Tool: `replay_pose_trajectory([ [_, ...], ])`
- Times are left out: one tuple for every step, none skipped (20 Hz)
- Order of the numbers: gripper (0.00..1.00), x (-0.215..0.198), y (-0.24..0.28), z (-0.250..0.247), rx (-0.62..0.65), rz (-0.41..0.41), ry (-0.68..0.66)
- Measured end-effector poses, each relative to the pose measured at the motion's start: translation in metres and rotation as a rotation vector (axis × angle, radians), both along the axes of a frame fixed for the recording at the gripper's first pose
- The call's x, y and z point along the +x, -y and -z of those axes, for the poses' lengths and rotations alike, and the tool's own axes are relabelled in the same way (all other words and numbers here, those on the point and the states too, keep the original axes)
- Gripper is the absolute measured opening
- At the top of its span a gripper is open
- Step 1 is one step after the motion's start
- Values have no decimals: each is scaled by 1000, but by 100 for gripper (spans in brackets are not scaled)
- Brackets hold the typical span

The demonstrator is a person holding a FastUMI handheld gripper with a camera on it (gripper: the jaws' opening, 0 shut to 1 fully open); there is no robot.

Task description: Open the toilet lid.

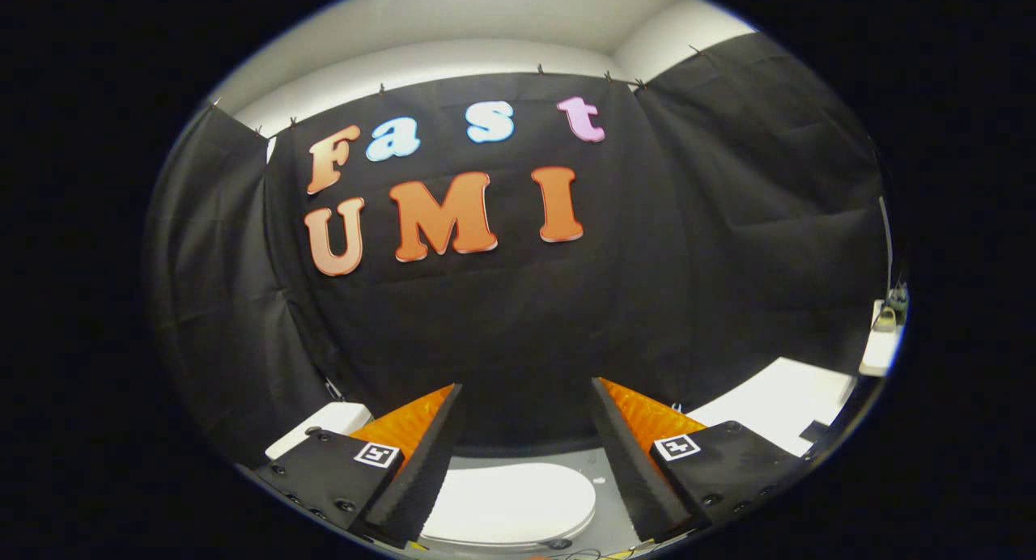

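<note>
Gripper (pixel 526 402) fingers spread wide apart, holding nothing. Toilet lid (pixel 508 505) lies closed at 6 o'clock, low between the fingers. White table (pixel 777 402) at 4 o'clock beside the black cloth wall (pixel 518 325).

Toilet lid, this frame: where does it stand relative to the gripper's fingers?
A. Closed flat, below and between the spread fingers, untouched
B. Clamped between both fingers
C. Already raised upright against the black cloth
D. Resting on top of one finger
A. The toilet lid lies closed and flat in the gap below the open gripper, whose fingers are spread apart with neither one touching it.
</note>
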State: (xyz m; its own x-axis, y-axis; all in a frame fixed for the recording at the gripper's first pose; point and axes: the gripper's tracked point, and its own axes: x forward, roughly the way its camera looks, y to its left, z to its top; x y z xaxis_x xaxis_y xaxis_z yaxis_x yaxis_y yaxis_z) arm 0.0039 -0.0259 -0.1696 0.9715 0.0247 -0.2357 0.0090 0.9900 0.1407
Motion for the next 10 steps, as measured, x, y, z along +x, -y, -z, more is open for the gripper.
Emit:
replay_pose_trajectory([
  [98,-1,5,33,42,1,-65],
  [99,-4,8,66,95,-3,-127],
  [99,-7,13,95,158,-6,-182],
  [99,-4,16,122,231,-6,-233],
  [99,-6,19,150,303,-1,-278],
  [99,-8,21,175,366,7,-316],
  [99,-6,26,200,417,14,-346],
  [99,-6,32,221,452,29,-375],
  [99,-9,42,240,471,42,-401],
  [99,-10,46,259,473,47,-420],
])
